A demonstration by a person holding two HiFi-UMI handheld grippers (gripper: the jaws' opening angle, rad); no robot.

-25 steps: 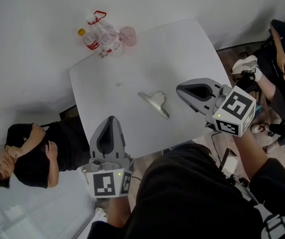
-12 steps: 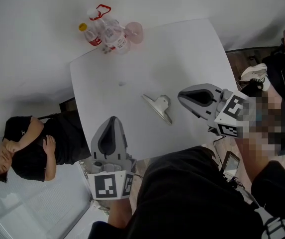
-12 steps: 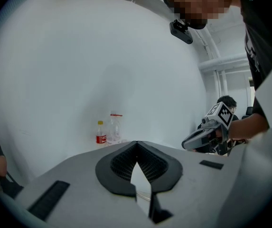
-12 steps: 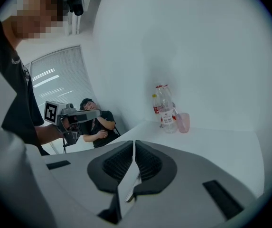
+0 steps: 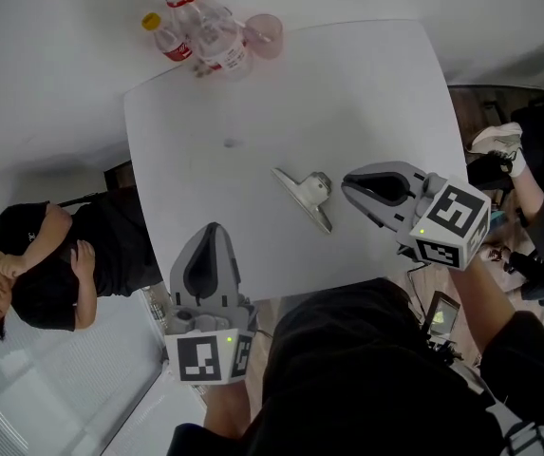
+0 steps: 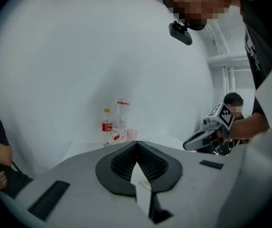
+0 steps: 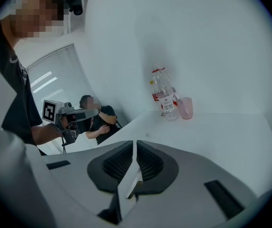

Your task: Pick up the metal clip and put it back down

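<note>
right gripper (image 5: pixel 347 180) is hovering empty, jaws pressed together, just beside the metal clip (image 5: pixel 302 198) lying on the white table (image 5: pixel 253 93). left gripper (image 5: pixel 212 228) is likewise closed, near the table's edge. the clip is looking light, stiff and slippery, so its raised handle is probably offering the best hold.

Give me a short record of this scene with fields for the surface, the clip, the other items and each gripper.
surface: white table
metal clip: lies on the table near its middle, in neither gripper
other items: plastic bottles and pink cup, together at the far corner
left gripper: jaws together, holding nothing, over the near edge, left of the clip
right gripper: jaws together, holding nothing, just right of the clip
bystander: seated person beside the table's left side
</note>
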